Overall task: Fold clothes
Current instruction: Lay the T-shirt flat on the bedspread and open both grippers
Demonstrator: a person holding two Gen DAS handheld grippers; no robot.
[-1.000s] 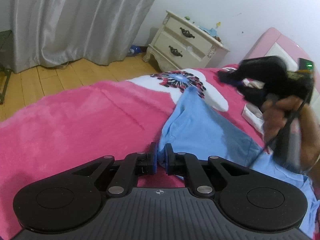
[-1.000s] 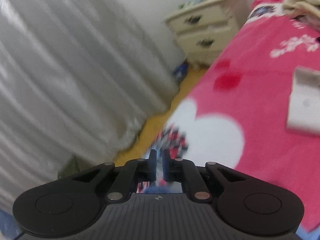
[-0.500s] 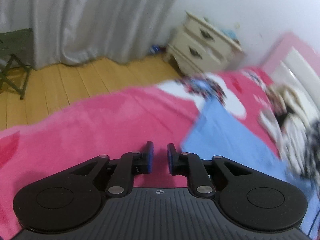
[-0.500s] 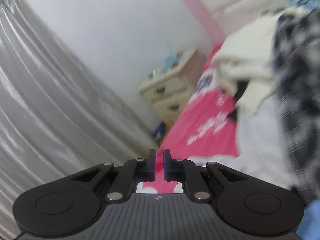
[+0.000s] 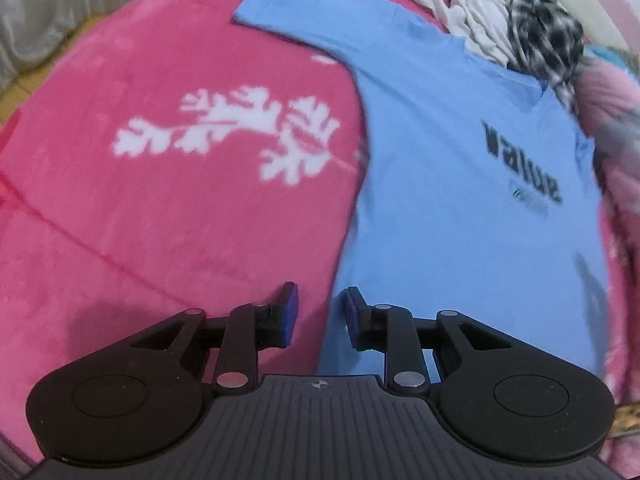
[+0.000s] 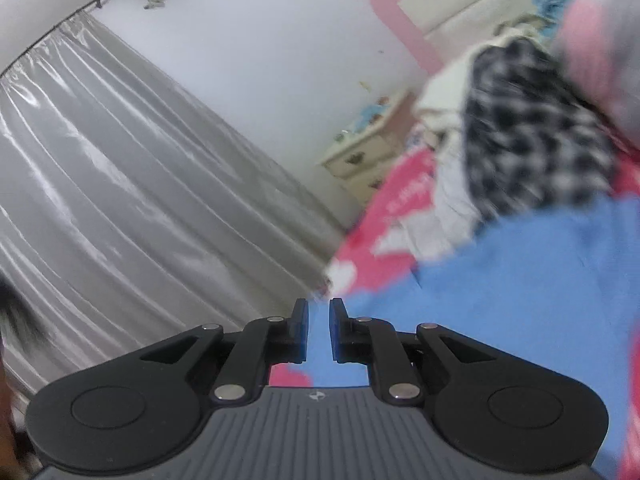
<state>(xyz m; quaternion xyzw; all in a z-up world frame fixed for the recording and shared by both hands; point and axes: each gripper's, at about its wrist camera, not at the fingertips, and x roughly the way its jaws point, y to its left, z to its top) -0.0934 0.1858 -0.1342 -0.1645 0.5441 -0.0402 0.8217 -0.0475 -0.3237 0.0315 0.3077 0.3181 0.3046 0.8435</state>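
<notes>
One word — "value" — on blue T-shirt [image 5: 440, 160]; both tools parted, right [image 6: 319, 330] widening, empty.

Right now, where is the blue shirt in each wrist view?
Left wrist: blue shirt lies flat across the right half, dark print facing up.
Right wrist: it fills the lower right, blurred.
Shared landmark: the black-and-white checked garment, lying just beyond the shirt in both.

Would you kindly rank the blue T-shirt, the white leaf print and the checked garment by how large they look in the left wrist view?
1. Blue T-shirt, clearly largest.
2. White leaf print on the pink blanket.
3. Checked garment, smallest, though it lies farther away and is partly hidden in the pile, so its true size is unsure.
</notes>
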